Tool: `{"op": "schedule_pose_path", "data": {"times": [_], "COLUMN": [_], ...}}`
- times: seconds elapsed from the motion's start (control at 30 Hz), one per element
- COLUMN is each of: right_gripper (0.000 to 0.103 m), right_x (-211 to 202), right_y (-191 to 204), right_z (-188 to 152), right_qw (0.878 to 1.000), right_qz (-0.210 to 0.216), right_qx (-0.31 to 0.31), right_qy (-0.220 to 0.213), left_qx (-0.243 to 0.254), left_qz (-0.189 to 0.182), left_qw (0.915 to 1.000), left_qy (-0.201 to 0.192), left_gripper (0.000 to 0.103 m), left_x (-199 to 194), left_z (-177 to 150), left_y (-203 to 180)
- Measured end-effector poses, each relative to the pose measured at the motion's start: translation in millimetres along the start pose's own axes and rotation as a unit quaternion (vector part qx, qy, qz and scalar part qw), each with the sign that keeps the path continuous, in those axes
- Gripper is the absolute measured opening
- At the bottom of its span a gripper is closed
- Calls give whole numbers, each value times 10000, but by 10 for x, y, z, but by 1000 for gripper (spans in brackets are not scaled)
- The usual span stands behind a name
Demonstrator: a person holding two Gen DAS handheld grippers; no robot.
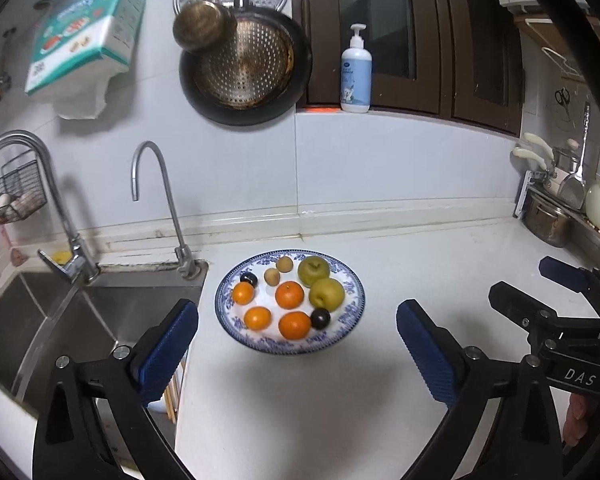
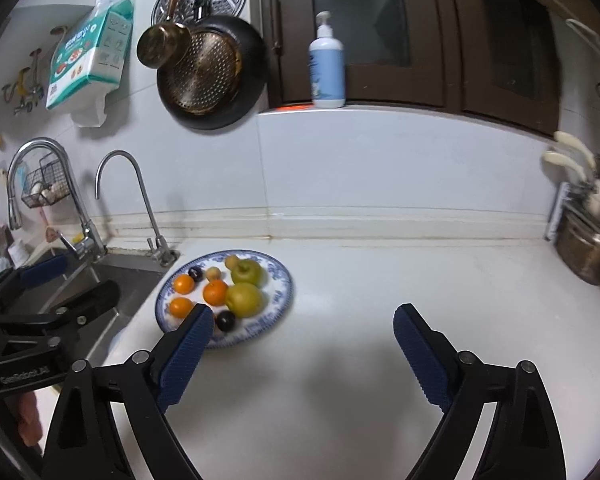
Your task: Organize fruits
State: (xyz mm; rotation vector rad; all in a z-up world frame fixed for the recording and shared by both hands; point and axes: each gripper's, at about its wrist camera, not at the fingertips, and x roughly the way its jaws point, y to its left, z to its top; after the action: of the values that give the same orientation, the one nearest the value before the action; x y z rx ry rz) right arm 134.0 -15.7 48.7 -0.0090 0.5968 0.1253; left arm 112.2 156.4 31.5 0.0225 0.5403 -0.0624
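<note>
A blue-patterned plate sits on the white counter beside the sink. It holds several oranges, two green apples, two dark plums and two small tan fruits. My left gripper is open and empty, hovering just in front of the plate. My right gripper is open and empty, to the right of the plate; its left finger hides the plate's near edge. The right gripper also shows in the left wrist view.
A steel sink with two faucets lies left of the plate. Pans hang on the wall. A soap bottle stands on the sill. Pots and utensils crowd the far right. Chopsticks lie at the sink edge.
</note>
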Motion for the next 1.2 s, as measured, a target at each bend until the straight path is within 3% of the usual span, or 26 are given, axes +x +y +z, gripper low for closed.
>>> {"op": "schedule_pose_path", "data": {"times": [0.47,1.2], "right_gripper": [93,93], "right_x": [-842,-1386], "right_y": [-300,-394], "right_z": [-334,-596], "right_qw": [9997,9994], "right_qz": [7,117], "right_qx": [92,94], "right_qy": [-209,-297], "left_qx": [64,67], "left_qz": [163,259], "left_qw": [9994,9990], "left_qy": [-284,-367], "left_gripper": [103,103], "left_x": [-740,-1312], "left_z": [-219,-494], "left_y": [-388,-554]}}
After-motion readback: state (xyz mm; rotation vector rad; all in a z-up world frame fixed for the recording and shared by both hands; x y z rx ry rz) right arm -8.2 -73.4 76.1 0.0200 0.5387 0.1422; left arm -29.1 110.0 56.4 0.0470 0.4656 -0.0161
